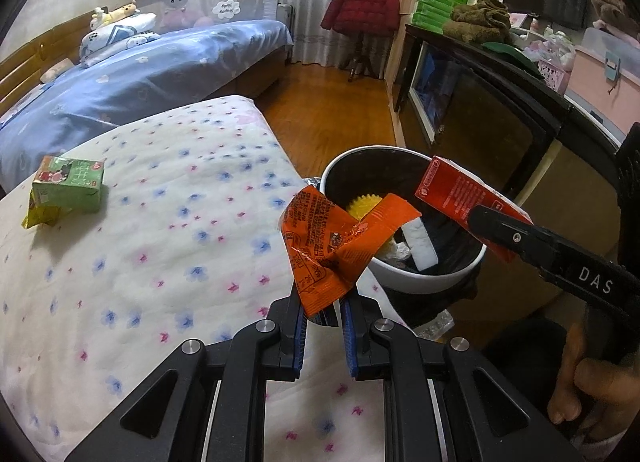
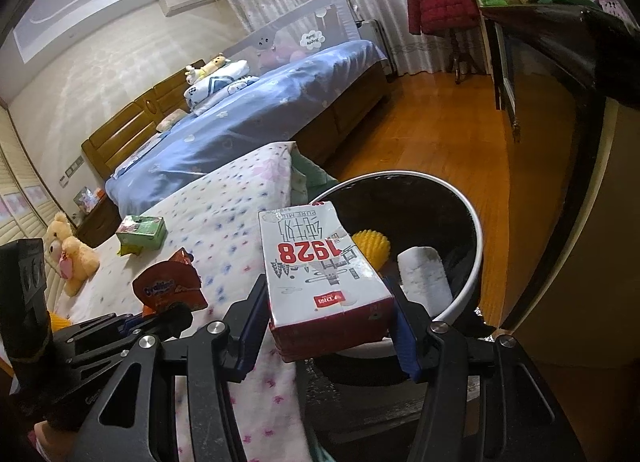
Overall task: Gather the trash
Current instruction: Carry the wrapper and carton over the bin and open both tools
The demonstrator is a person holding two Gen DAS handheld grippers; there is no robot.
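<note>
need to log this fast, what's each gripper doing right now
left gripper: shut on the orange wrapper
right gripper: shut on the milk carton, by the trash bin

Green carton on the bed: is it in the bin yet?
No, the green carton lies on the floral bedspread, well apart from the white bin.
</note>
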